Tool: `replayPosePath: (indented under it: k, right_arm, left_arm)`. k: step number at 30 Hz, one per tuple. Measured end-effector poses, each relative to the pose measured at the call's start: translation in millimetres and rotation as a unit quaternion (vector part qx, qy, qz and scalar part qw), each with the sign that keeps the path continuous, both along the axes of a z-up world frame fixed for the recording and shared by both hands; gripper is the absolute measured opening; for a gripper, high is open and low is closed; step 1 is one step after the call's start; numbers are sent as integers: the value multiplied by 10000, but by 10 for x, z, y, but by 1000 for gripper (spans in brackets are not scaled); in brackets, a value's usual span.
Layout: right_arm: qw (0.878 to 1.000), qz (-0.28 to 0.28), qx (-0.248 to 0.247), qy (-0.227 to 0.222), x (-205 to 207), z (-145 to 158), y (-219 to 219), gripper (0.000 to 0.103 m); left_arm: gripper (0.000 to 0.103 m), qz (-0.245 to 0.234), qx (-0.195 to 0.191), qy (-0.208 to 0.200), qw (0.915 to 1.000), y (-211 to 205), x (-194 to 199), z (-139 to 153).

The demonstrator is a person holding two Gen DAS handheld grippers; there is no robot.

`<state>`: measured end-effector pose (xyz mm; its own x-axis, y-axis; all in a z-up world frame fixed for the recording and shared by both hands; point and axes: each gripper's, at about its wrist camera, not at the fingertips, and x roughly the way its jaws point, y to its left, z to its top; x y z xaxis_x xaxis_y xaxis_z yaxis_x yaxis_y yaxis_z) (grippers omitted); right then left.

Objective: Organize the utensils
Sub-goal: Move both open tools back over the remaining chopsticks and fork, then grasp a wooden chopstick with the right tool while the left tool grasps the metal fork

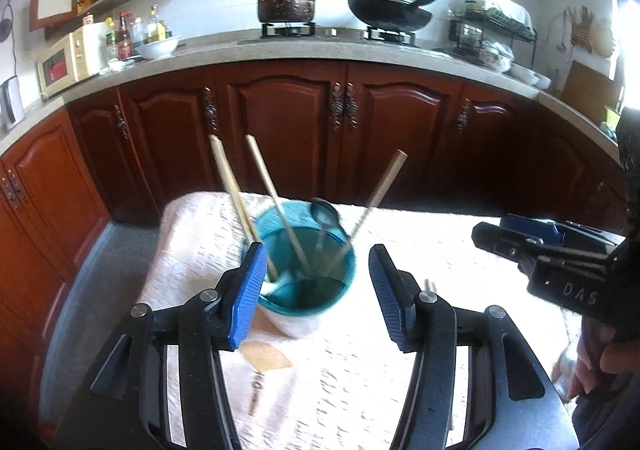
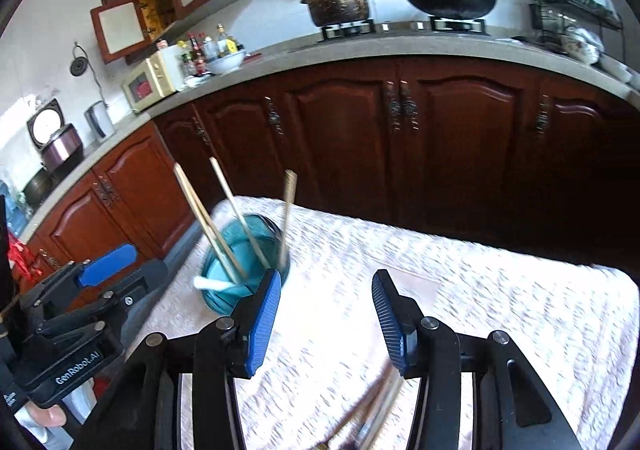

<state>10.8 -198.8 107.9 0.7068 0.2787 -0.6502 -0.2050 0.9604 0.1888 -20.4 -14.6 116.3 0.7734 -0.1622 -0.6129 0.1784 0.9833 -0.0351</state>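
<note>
A teal cup [image 1: 308, 286] stands on the white cloth-covered table [image 1: 400, 350]. It holds several wooden chopsticks [image 1: 232, 189] and a metal spoon [image 1: 324, 211]. My left gripper [image 1: 316, 292] is open and empty, its blue pads on either side of the cup, just above it. The cup also shows in the right wrist view [image 2: 240, 270], left of my right gripper [image 2: 326, 318], which is open and empty above the cloth. More utensils [image 2: 376, 410] lie blurred on the cloth under the right gripper. The right gripper also shows at the right of the left wrist view [image 1: 520, 238].
A tan patch [image 1: 266, 358] lies on the cloth near the cup. Red-brown cabinets [image 1: 280, 121] and a counter with a pot [image 1: 286, 3], a wok [image 1: 390, 11] and a dish rack [image 1: 488, 33] run behind the table. Grey floor [image 1: 100, 270] lies to the left.
</note>
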Motion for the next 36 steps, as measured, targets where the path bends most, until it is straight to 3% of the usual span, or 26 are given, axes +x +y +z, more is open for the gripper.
replayPosePath:
  k: [4, 18, 28, 36]
  right_arm:
    - [9997, -189, -167, 62, -174, -88, -142, 51]
    - [9942, -779, -132, 727, -405, -648, -678, 52]
    - [9808, -907, -140, 1723, -181, -1472, -709, 52]
    - [9753, -730, -188, 2078, 89, -1856, -560, 51]
  left_arm:
    - [53, -169, 24, 92, 9998, -183, -86, -72]
    - [56, -557, 160, 548, 9968, -675, -154, -488]
    - [56, -432, 285, 979, 9938, -618, -46, -858]
    - [56, -429, 333, 1298, 9901, -627, 84, -1103]
